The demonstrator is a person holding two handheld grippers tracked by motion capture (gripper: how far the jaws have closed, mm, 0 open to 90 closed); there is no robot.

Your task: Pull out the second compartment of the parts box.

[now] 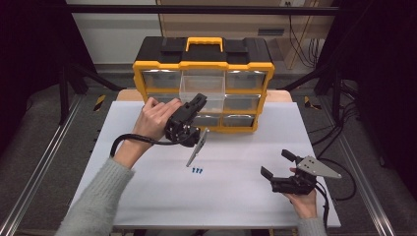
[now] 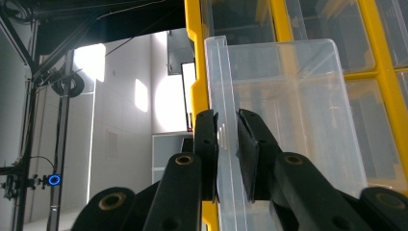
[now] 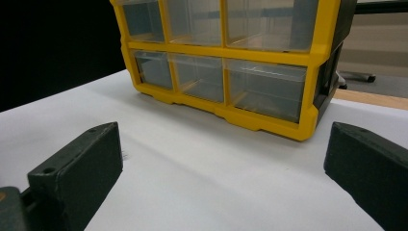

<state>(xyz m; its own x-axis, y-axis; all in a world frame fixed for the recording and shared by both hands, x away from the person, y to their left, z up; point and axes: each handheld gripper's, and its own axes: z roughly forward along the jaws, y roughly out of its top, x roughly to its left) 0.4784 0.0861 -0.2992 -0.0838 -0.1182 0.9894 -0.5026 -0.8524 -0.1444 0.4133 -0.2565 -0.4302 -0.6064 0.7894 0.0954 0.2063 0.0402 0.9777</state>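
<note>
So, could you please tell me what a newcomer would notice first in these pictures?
Most striking is the yellow and black drawer cabinet at the table's far edge, with a clear drawer pulled out from its top row. The left gripper is shut on that drawer's front wall. Nearer, small blue screws lie mid-table, and the right gripper rests open at the right.
</note>
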